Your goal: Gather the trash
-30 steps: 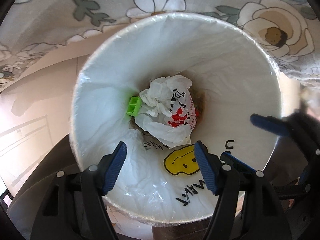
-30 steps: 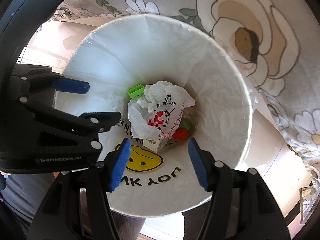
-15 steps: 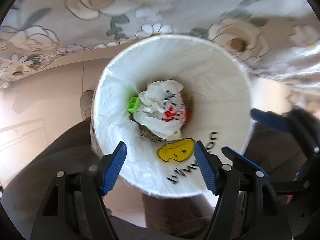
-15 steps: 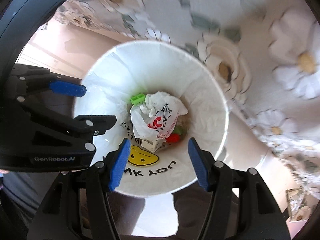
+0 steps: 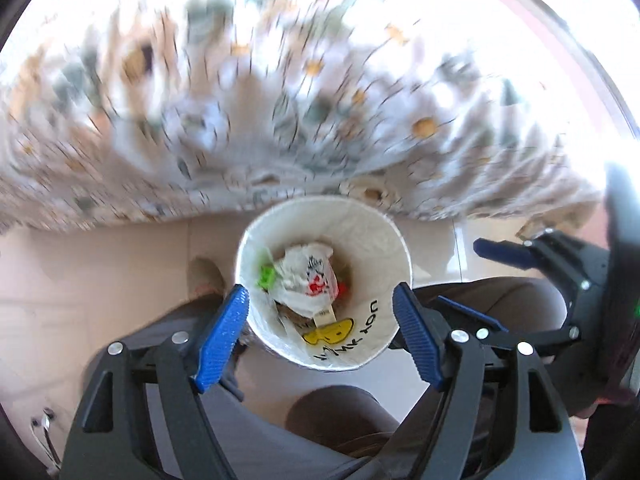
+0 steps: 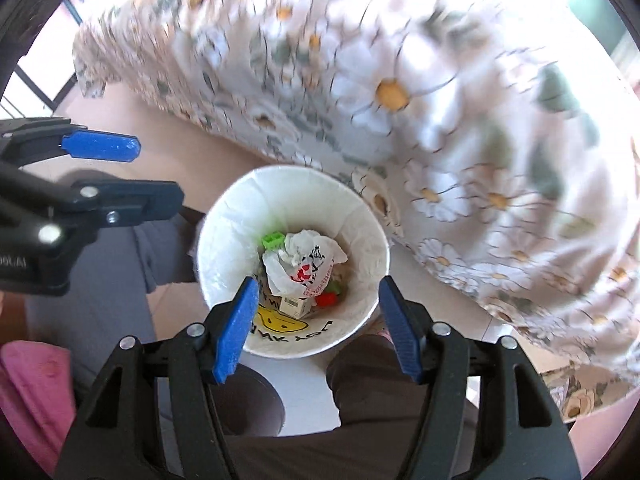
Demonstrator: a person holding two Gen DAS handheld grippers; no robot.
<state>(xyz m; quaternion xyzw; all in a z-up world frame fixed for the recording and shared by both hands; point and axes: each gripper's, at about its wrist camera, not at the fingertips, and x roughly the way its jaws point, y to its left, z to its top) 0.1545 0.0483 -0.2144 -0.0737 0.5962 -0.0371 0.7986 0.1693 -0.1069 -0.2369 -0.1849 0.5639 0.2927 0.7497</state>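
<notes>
A white-lined trash bin (image 5: 372,236) (image 6: 236,216) stands on the floor below both grippers. Inside it lie a crumpled white plastic bag (image 5: 308,276) (image 6: 304,264), a green plastic piece (image 5: 266,275) (image 6: 273,239), a small white box (image 6: 295,305) and something red (image 6: 326,299). My left gripper (image 5: 322,334) is open and empty, high above the bin. My right gripper (image 6: 318,330) is open and empty too, also high above the bin. Each gripper shows in the other's view: the right gripper (image 5: 520,276) at right, the left gripper (image 6: 100,172) at left.
A table with a floral cloth (image 5: 280,100) (image 6: 400,80) fills the upper part of both views, just behind the bin. The person's legs (image 5: 344,416) (image 6: 380,380) stand on the beige floor (image 5: 100,264) close to the bin.
Both grippers have risen well away from the bin, which now looks much smaller. The view is blurred by the motion. The trash stays in the bin and both jaws stay open.
</notes>
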